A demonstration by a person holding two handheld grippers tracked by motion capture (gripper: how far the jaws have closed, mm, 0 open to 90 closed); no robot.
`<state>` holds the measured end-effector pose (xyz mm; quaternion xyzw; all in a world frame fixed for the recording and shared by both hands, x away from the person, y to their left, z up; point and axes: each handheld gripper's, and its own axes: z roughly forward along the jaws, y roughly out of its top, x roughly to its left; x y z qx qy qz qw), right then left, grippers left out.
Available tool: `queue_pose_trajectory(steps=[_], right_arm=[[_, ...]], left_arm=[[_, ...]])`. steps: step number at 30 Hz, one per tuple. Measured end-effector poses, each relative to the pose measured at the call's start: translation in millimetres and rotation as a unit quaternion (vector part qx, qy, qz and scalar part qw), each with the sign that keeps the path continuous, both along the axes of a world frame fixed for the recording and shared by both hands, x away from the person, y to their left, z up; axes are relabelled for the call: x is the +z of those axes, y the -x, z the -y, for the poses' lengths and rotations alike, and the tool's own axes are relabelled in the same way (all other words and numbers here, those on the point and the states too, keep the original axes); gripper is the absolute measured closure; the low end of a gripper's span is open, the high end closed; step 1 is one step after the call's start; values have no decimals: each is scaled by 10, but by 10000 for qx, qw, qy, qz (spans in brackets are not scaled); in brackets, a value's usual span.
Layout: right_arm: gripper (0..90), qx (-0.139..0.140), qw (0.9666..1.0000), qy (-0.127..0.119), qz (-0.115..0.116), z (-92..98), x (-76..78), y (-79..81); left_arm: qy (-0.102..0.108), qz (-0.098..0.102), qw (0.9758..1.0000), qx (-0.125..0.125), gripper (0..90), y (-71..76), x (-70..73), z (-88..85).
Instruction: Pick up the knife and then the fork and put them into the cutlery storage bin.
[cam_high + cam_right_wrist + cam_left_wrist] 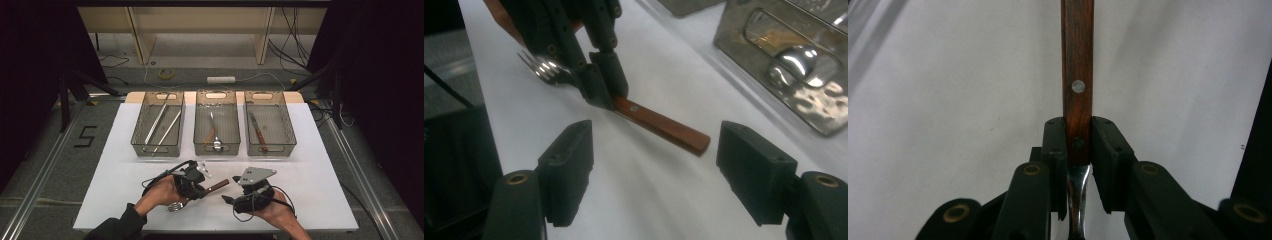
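STEP: handover, I judge – my left tongs [200, 186] clamp the wood-handled fork [216, 187] above the worktop [320, 185], handle toward my right tongs [654, 170], which gape empty | NEXT: slide right tongs around the handle end, then close (squarely) | UNCLEAR: tines [538, 65] partly hidden; which bin [216, 124] suits it, guesswork

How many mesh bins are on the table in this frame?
3, in a row across the table's far side: the left bin with long metal utensils, the middle bin with a spoon, the right bin with a wooden-handled knife. None looks hidden.
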<state>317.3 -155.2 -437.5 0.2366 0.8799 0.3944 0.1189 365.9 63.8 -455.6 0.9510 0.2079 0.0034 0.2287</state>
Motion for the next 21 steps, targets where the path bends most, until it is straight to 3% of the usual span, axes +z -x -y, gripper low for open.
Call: queue_pose_trajectory(steps=[4,10,19,21], right_arm=[[320,239,9973,554,409,-128,-66,-36],[331,561,9920,915,658,-271,-145,-86],[362,903,9795,1491,1014,-431,-294,-125],[374,1015,9739,1664,1166,-457,-327,-135]], left_arm=[[4,-3,10000,-28,768,1,4,-5],[53,-54,10000,-32,767,4,0,-6],[82,-104,9999,-68,767,9,3,1],[79,-127,9999,-72,767,10,7,7]])
